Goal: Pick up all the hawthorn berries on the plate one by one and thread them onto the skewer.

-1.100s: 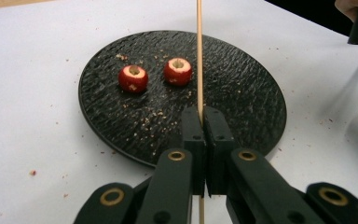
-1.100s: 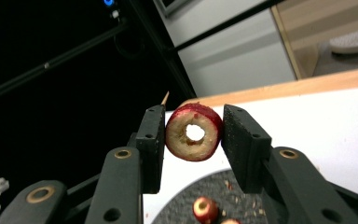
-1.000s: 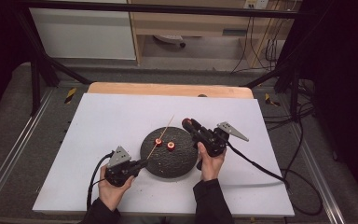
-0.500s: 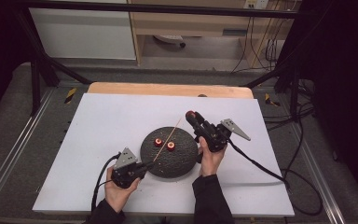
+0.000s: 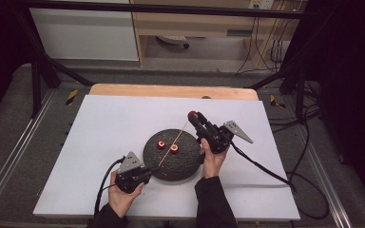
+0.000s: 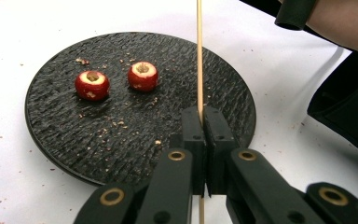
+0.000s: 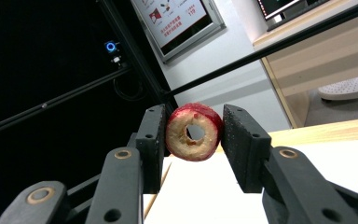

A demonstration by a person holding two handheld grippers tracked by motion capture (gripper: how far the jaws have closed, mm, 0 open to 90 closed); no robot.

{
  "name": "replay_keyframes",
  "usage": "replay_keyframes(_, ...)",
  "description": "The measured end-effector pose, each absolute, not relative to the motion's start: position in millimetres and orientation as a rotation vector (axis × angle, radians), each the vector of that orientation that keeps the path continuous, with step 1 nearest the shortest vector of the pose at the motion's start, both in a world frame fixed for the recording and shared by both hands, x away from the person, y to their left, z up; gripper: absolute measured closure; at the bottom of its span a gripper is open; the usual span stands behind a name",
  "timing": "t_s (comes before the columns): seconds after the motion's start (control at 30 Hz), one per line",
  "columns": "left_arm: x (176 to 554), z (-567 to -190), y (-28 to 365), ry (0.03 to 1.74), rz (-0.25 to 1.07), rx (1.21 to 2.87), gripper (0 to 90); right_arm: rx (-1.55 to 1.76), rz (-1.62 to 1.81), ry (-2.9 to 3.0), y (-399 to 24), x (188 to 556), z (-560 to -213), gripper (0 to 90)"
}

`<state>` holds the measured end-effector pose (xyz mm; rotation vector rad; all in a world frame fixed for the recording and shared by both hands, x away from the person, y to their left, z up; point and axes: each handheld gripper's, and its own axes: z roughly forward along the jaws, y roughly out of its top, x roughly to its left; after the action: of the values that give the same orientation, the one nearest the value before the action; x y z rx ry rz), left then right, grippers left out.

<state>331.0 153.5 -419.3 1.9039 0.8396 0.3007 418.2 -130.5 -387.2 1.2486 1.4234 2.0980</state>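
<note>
A black round plate (image 5: 183, 167) (image 6: 65, 126) carries two red cored fruit pieces (image 6: 92, 85) (image 6: 142, 75), also seen from above (image 5: 161, 144) (image 5: 174, 148). My left gripper (image 5: 148, 172) (image 6: 203, 115) sits at the plate's near left edge, shut on a thin wooden skewer (image 5: 173, 145) (image 6: 199, 51) that slants up over the plate toward the right gripper. My right gripper (image 5: 193, 116) (image 7: 194, 135) is raised beyond the plate's far right edge, shut on a third red fruit ring (image 5: 191, 114) (image 7: 194, 131) with a hole through its core. The skewer's tip (image 7: 156, 191) lies just below and left of that ring.
The plate stands on a white board (image 5: 100, 142) over a wooden table (image 5: 171, 90). Crumbs lie on the plate and board. Cables trail from both grippers. A metal frame and floor rails surround the table.
The skewer has tilted further to the right, its tip now close to the fruit in the right gripper. The left hand shifted slightly right; the right gripper rose a little.
</note>
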Motion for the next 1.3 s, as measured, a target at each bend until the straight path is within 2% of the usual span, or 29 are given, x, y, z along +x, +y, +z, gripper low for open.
replay_keyframes(0.77, 331.4, -419.1, 149.3, 0.853, 0.278, 1.879, 88.2, 1.203, 2.118, 1.436, -128.3, 414.9, -389.5, 61.0)
replay_keyframes(1.3, 332.6, -407.7, 132.4, 0.881, 0.268, 1.818, 88.3, 1.169, 2.132, 1.457, -127.1, 408.5, -391.3, 61.1)
